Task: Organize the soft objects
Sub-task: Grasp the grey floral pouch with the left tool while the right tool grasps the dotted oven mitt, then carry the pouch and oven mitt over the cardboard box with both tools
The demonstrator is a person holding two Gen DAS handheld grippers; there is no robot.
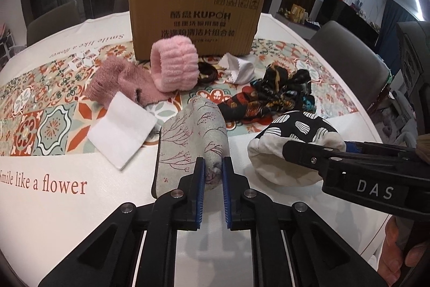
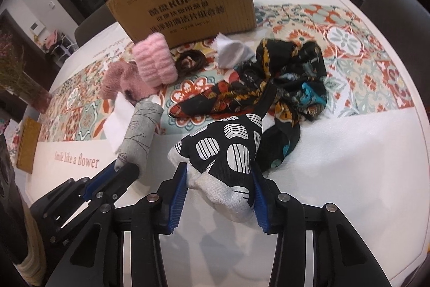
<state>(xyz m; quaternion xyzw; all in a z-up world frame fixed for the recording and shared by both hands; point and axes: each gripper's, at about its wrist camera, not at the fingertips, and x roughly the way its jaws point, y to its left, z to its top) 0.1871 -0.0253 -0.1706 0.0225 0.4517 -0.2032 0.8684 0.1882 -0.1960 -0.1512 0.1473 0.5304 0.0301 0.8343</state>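
My left gripper (image 1: 213,174) is shut on the near end of a grey slipper (image 1: 193,136) printed with red branches; it shows in the right wrist view too (image 2: 139,133). My right gripper (image 2: 219,190) has its jaws wide around a black pouch with white striped ovals and a cream lining (image 2: 228,152), also seen in the left wrist view (image 1: 295,136); the pads touch its sides without a clear squeeze. A cardboard box (image 1: 193,18) stands at the back.
On the patterned tablecloth lie a pink fluffy band (image 1: 174,63), a mauve fluffy sock (image 1: 118,82), a white folded cloth (image 1: 121,131), a black patterned scarf (image 1: 274,96) and a white crumpled cloth (image 1: 239,69). Chairs stand around the table.
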